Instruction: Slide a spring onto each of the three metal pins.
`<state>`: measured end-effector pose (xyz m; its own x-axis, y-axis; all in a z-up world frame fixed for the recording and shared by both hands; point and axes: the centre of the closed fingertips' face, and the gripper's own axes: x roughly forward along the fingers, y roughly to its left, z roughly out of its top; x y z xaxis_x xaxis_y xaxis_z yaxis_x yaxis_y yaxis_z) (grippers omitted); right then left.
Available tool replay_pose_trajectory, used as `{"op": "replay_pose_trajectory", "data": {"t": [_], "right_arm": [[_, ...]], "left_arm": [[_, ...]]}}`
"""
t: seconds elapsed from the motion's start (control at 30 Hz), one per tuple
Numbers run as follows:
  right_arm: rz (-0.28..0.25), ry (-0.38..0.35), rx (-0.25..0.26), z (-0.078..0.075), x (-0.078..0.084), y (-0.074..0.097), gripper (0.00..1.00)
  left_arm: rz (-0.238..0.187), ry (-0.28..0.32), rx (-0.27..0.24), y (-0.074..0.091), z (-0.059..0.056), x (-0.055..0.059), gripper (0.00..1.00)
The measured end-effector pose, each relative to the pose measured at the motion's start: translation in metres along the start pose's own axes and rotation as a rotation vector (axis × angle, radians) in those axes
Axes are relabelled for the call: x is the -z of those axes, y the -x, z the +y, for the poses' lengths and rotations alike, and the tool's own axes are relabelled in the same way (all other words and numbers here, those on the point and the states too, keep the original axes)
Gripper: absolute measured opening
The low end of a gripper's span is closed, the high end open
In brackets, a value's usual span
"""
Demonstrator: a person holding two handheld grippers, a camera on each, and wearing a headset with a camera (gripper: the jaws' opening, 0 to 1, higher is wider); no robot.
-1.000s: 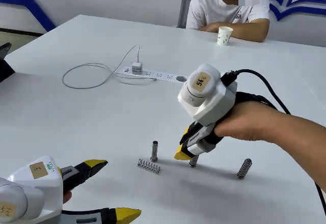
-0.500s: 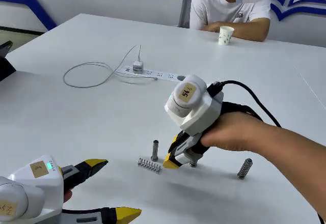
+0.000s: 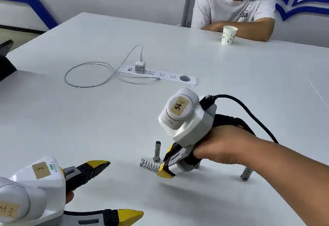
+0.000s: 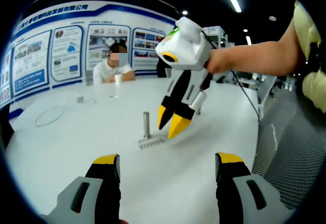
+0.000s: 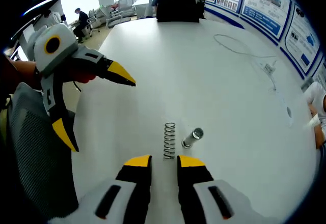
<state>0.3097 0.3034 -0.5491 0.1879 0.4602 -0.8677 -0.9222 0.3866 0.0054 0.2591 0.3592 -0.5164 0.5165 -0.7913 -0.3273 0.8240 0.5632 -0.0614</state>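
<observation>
The right gripper, its jaws a narrow gap apart and holding nothing, hangs just short of the loose spring. The spring lies flat on the table, just beside the bare upright pin. Its long axis runs in line with that gap, pointing away from the jaws, so a gentle pinch across the middle coils should suit, followed by tipping it upright over the pin. The left gripper is spread wide and empty.

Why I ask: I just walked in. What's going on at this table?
A person is working with two grippers. The right gripper, jaws slightly apart, is down at a loose spring lying beside a bare upright pin on the table. The left gripper is open, holding nothing. A second spring stands farther right.
</observation>
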Motion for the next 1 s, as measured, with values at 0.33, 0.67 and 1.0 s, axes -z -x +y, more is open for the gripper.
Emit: {"op": "replay_pose_trajectory", "data": {"t": [0.33,0.67,1.0], "right_arm": [[-0.002,-0.014,0.010,-0.003,0.003,-0.008,0.19],[-0.004,-0.020,0.016,-0.003,0.006,-0.015,0.17],[-0.006,-0.023,0.019,-0.005,0.007,-0.017,0.16]], "left_arm": [[0.001,0.001,-0.001,0.001,0.000,0.001,0.78],[0.002,0.004,-0.003,0.001,0.001,0.002,0.78],[0.008,0.002,-0.001,0.002,0.000,0.003,0.78]]}}
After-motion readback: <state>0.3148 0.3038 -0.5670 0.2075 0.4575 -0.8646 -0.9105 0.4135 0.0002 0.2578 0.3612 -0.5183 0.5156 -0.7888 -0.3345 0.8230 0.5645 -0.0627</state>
